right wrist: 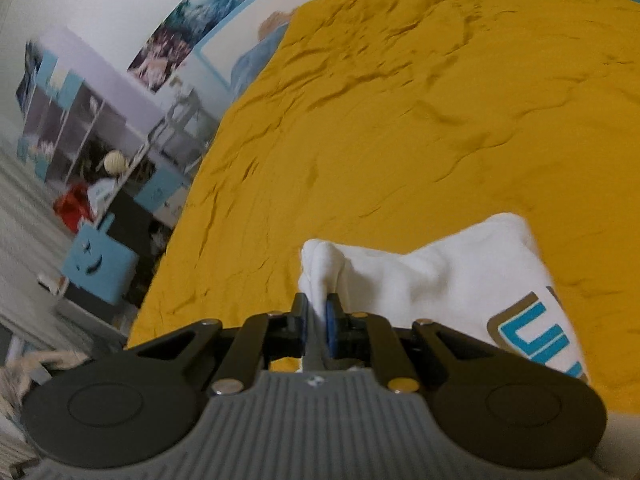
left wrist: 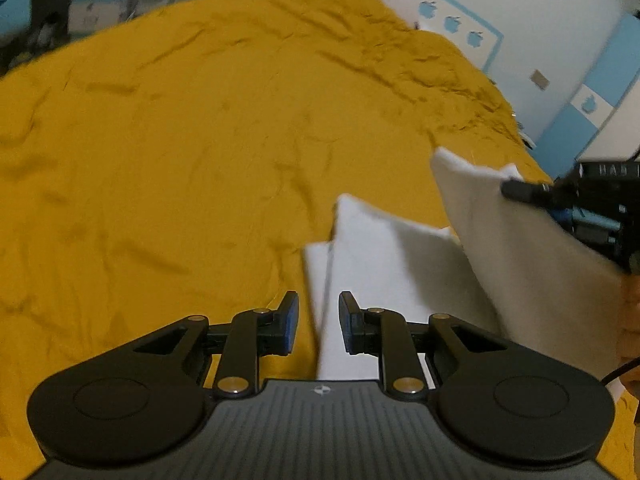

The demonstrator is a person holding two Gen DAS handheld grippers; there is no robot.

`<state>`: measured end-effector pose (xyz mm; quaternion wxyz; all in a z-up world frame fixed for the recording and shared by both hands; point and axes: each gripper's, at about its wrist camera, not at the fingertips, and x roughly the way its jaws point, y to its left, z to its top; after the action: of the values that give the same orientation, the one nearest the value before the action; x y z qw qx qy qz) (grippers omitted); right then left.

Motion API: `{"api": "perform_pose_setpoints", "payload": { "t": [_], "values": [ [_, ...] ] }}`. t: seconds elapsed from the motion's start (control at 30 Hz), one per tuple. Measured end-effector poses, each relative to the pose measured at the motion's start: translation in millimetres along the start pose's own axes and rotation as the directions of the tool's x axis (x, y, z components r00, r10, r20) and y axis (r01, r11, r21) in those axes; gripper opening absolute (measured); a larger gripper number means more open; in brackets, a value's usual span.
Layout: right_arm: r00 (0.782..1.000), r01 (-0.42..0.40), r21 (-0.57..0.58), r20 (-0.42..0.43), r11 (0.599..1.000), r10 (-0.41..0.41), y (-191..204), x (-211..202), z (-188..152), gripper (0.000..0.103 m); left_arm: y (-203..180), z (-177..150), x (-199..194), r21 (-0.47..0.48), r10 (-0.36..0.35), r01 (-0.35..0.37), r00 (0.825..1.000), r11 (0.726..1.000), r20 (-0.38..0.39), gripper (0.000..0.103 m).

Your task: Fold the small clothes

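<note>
While my right gripper (right wrist: 317, 316) pinches the white shirt (right wrist: 420, 280), my left gripper (left wrist: 319, 322) stands slightly apart, cloth between its fingers, grip unclear.

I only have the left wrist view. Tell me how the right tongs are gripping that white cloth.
Observer: The right tongs are shut on a bunched fold at the edge of the white garment.
Operator: Report any marking on it.
Observer: A blue and tan letter print shows on the garment's right part.
Operator: Say what lies past the bed's edge.
Observer: A light blue box with a face cut-out sits beyond the yellow bed cover.
</note>
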<state>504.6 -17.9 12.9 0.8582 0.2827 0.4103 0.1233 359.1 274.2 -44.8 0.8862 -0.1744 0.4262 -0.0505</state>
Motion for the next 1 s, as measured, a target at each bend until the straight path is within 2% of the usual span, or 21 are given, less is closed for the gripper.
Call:
{"api": "perform_pose_setpoints", "payload": {
  "t": [0.1, 0.27, 0.43, 0.57, 0.7, 0.77, 0.87, 0.93, 1.0],
  "values": [
    [0.999, 0.042, -0.052, -0.007, 0.998, -0.043, 25, 29, -18, 0.004, 17, -5, 4, -0.063, -0.020, 0.020, 1.000, 0.998, -0.007, 0.024],
    [0.993, 0.092, -0.095, -0.067, 0.991, -0.099, 34, 74, -50, 0.004, 31, -11, 4, -0.095, -0.035, 0.035, 0.999, 0.995, 0.005, 0.024],
    [0.983, 0.099, -0.151, -0.139, 0.984, -0.120, 32, 100, -75, 0.005, 36, -17, 6, -0.118, -0.024, 0.024, 1.000, 0.993, 0.001, 0.024],
    [0.977, 0.118, -0.184, -0.157, 0.976, -0.148, 30, 107, -83, 0.006, 34, -23, 5, -0.127, -0.024, 0.024, 1.000, 0.992, 0.000, 0.024],
    [0.977, 0.094, -0.239, -0.166, 0.966, -0.136, 43, 95, -85, 0.010, 31, -30, -4, -0.141, -0.025, 0.024, 1.000, 0.990, -0.003, 0.024],
    [0.979, 0.074, -0.280, -0.160, 0.957, -0.123, 53, 82, -90, 0.014, 30, -35, -13, -0.152, -0.032, 0.033, 0.999, 0.988, 0.008, 0.028],
    [0.986, 0.001, -0.329, -0.158, 0.944, -0.056, 69, 50, -99, 0.015, 30, -43, -28, -0.175, -0.044, 0.048, 0.999, 0.983, 0.026, 0.032],
    [0.987, -0.043, -0.355, -0.158, 0.934, -0.014, 78, 26, -108, 0.020, 31, -49, -38, -0.192, -0.063, 0.068, 0.998, 0.979, 0.030, 0.033],
    [0.989, -0.084, -0.381, -0.146, 0.921, 0.030, 84, 1, -117, 0.021, 31, -56, -47, -0.204, -0.082, 0.087, 0.996, 0.975, 0.036, 0.034]
  ]
}}
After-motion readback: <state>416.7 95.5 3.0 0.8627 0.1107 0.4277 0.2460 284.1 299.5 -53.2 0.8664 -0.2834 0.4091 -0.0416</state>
